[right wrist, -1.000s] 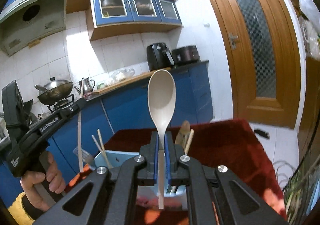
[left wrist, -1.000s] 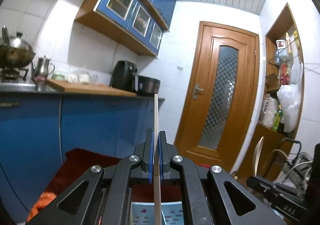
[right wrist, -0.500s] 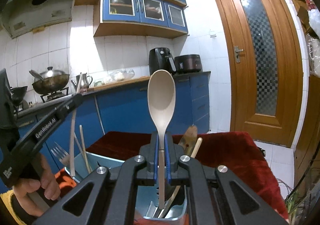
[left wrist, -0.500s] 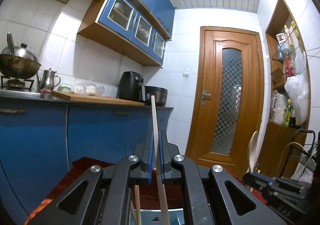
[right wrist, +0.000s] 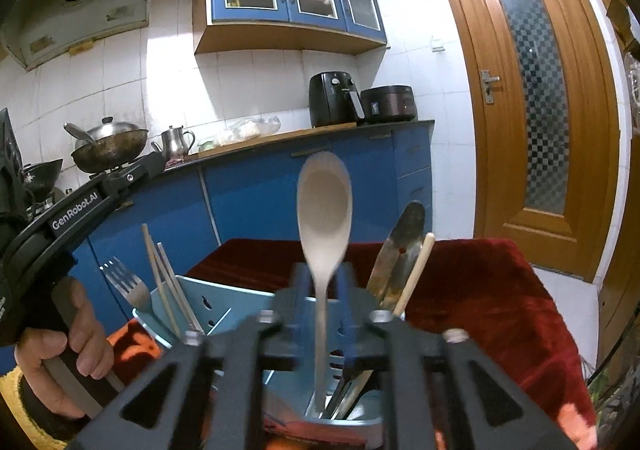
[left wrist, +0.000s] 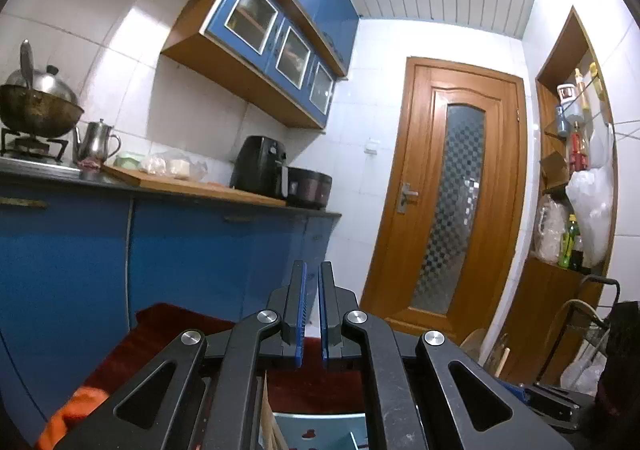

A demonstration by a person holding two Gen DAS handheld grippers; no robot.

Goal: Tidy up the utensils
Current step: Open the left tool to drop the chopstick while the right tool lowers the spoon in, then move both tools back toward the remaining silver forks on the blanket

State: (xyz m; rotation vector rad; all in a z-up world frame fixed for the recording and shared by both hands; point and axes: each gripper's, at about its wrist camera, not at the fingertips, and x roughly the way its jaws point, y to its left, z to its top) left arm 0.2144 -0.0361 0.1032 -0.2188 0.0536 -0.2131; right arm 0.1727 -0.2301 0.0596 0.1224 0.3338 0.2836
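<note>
The wooden spoon point(right wrist: 324, 217) stands upright between the jaws of the right gripper point(right wrist: 323, 292), long axis near vertical, bowl up and above the jaws, handle tip down below them in the light blue utensil holder point(right wrist: 216, 314). These jaws are opening; the blue pads now stand off the handle on both sides, where half a second ago they pinched it.

The left gripper point(left wrist: 311, 314) points level toward the blue cabinets point(left wrist: 168, 254), its jaws nearly closed with only a slim gap and nothing between them. A second ago a chopstick stood upright in that gap; it is gone from the jaws now.

The holder sits on the red-covered desk point(right wrist: 488, 290) just ahead of and below the right jaws. Left of them, in its left compartment, stand a fork point(right wrist: 126, 284), tines up, and about 3 chopsticks point(right wrist: 166, 282) leaning slightly left. Right of the jaws, in the same part as the spoon, a metal spatula point(right wrist: 400, 250) and a wooden stick handle point(right wrist: 416, 270) lean to the right. At the far left of the right wrist view a hand point(right wrist: 68, 350) grips the left gripper's handle.
</note>
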